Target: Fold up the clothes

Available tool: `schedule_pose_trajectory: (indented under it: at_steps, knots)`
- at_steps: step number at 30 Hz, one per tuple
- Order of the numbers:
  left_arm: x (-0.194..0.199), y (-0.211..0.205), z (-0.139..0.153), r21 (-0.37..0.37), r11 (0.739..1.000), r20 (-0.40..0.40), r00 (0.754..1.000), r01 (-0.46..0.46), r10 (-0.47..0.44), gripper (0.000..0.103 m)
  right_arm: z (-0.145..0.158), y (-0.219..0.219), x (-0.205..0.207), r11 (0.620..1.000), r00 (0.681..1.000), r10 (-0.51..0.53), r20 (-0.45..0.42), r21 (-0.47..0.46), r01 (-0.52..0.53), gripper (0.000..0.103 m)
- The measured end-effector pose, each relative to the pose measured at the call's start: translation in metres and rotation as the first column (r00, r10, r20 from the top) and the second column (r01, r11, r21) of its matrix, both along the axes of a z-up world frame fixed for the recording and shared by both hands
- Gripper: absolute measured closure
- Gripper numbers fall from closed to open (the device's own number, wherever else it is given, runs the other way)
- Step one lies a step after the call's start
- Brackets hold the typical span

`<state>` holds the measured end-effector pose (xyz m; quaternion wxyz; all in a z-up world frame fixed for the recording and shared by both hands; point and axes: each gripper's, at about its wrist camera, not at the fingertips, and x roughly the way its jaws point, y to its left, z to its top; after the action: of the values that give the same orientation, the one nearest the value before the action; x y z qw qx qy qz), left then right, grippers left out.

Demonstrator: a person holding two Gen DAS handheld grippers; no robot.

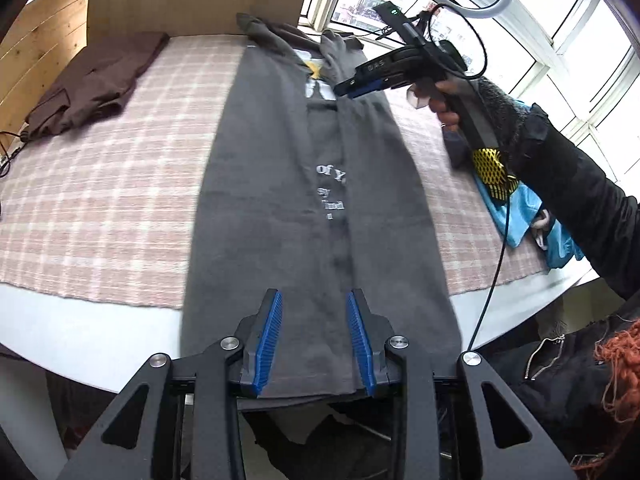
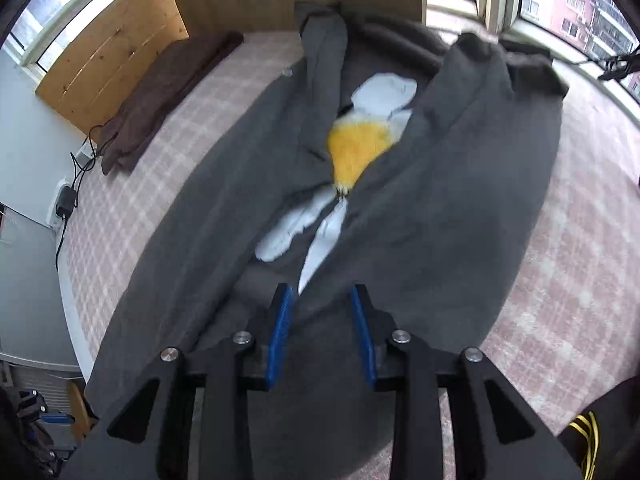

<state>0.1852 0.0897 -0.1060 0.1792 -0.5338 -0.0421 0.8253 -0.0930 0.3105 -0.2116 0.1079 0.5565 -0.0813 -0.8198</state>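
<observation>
Grey shirt (image 1: 260,184) lengthwise on checked cloth (image 1: 100,200) — sides folded inward.

You have a dark grey shirt (image 1: 280,184) lying flat and lengthwise, both sides folded inward, its white-and-yellow print (image 2: 360,148) showing between them
</observation>
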Motion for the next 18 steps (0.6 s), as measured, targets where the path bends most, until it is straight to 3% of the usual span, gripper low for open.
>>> schedule_pose_trajectory:
  at_steps: [5,8,15,17,18]
  knots:
    - [-0.014,-0.015,-0.032,-0.032,0.993,0.035,0.993,0.114,-0.113,0.072,0.042,-0.009,-0.06,0.992,0.982,-0.122,-0.146,0.0,0.124,0.071]
    - [-0.023,-0.013,-0.047,-0.026,0.983,0.056,0.983,0.179,-0.178,0.072,0.049,-0.026,-0.112,0.99,0.983,-0.112,-0.147,0.071,0.123,0.067]
    - [-0.03,-0.026,-0.067,0.048,0.969,0.081,0.966,0.244,-0.247,0.07,0.009,-0.053,-0.196,0.93,0.989,-0.115,-0.096,0.338,0.141,0.067]
    - [-0.031,-0.029,-0.067,0.064,0.964,0.08,0.961,0.259,-0.263,0.07,0.005,-0.048,-0.206,0.927,0.987,-0.123,-0.106,0.342,0.152,0.067]
    - [-0.032,-0.03,-0.067,0.072,0.962,0.079,0.96,0.262,-0.267,0.069,0.003,-0.037,-0.205,0.935,0.981,-0.168,-0.096,0.299,0.189,0.068]
